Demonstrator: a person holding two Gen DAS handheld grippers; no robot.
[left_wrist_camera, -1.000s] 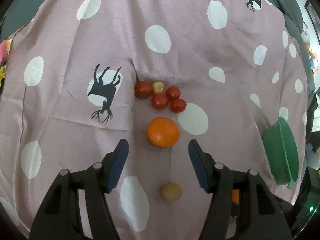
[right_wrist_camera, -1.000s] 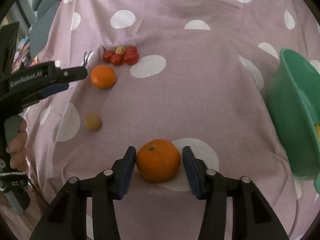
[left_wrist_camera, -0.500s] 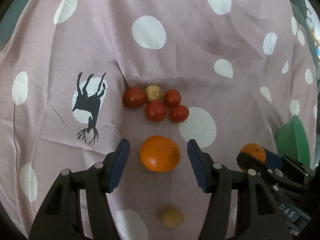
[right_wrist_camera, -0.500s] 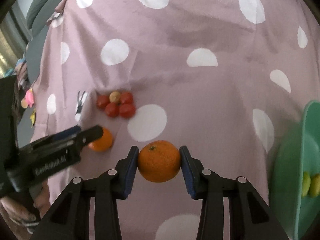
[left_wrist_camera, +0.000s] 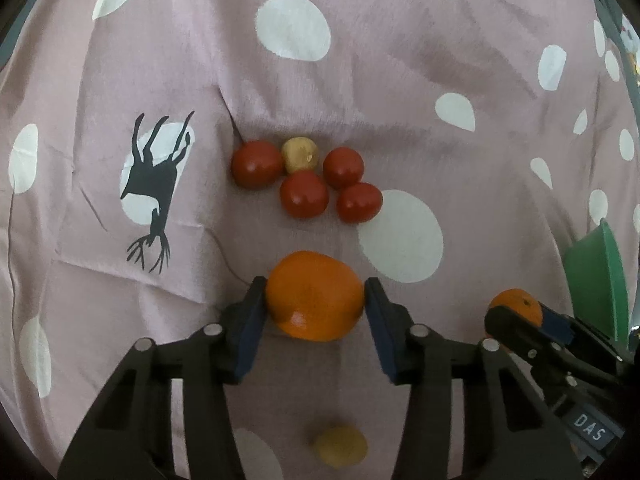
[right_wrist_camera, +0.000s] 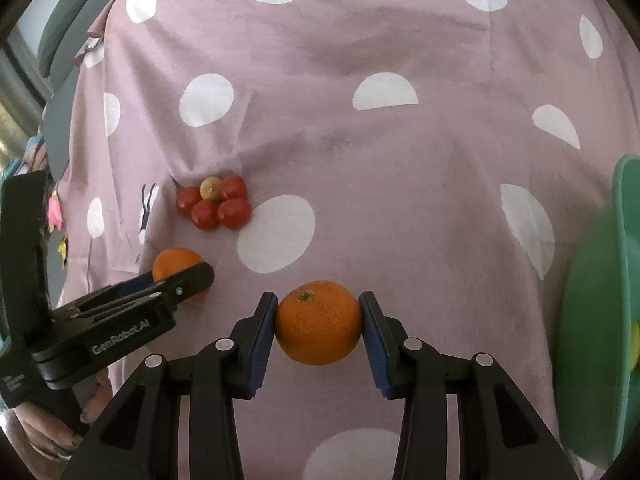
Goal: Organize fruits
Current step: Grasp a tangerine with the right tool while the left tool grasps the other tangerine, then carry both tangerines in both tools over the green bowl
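My left gripper point(left_wrist_camera: 315, 300) is shut on an orange point(left_wrist_camera: 316, 295) low over the pink dotted cloth; it also shows in the right wrist view point(right_wrist_camera: 176, 263). My right gripper point(right_wrist_camera: 318, 320) is shut on a second orange point(right_wrist_camera: 318, 322) and holds it above the cloth; this orange also shows in the left wrist view point(left_wrist_camera: 516, 304). Several red tomatoes point(left_wrist_camera: 304, 194) and a small yellowish fruit point(left_wrist_camera: 300, 155) lie clustered beyond the left orange. Another yellowish fruit point(left_wrist_camera: 340, 446) lies near the front edge. A green bowl point(right_wrist_camera: 600, 320) stands at the right, with yellow fruit inside.
The pink cloth point(right_wrist_camera: 360, 140) with white dots and a black deer print point(left_wrist_camera: 154, 184) covers the whole surface. The bowl's rim also shows at the right of the left wrist view point(left_wrist_camera: 600, 280). A hand holds the left gripper's body point(right_wrist_camera: 80, 332).
My left gripper has moved forward and closed on the orange. My right gripper has lifted its orange a little higher and toward the bowl side.
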